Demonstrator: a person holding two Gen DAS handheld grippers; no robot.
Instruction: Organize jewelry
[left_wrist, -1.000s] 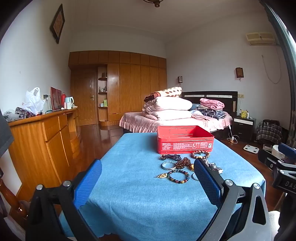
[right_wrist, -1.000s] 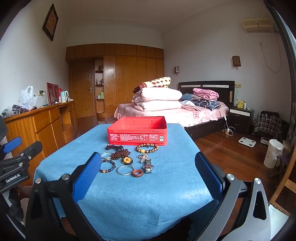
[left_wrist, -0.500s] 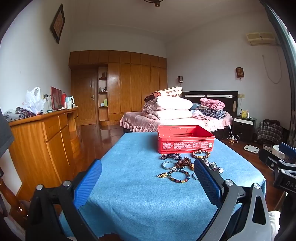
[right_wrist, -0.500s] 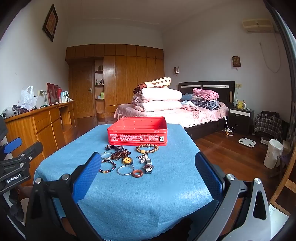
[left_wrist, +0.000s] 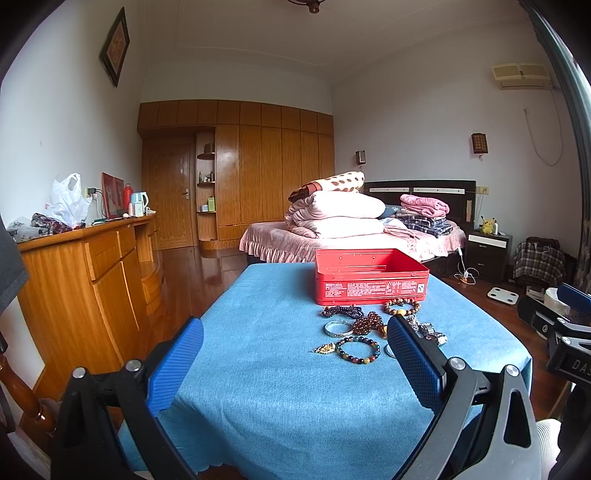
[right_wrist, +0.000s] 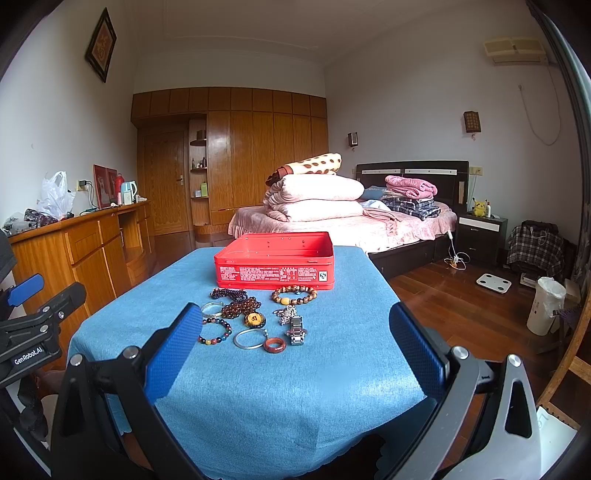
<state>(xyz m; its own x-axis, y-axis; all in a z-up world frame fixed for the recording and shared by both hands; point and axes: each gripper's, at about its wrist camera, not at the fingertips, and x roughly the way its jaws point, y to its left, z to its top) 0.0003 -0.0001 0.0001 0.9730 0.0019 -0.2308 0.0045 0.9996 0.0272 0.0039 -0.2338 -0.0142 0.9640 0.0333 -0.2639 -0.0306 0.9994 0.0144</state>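
An open red tin box (left_wrist: 370, 274) (right_wrist: 275, 260) stands at the far end of a table under a blue cloth (left_wrist: 266, 354) (right_wrist: 295, 376). In front of it lies a cluster of jewelry: a multicolour bead bracelet (left_wrist: 357, 349) (right_wrist: 215, 331), a wooden bead bracelet (right_wrist: 294, 295), dark bead strands (right_wrist: 240, 307), silver bangles (right_wrist: 249, 338), a red ring (right_wrist: 274, 345), a watch (right_wrist: 296, 329). My left gripper (left_wrist: 295, 360) is open and empty, near the table's front left. My right gripper (right_wrist: 295, 354) is open and empty, short of the jewelry.
A wooden sideboard (left_wrist: 85, 266) stands left of the table. A bed with folded quilts (right_wrist: 332, 206) is behind. A white bin (right_wrist: 545, 304) and a wooden chair (right_wrist: 569, 354) stand on the floor to the right.
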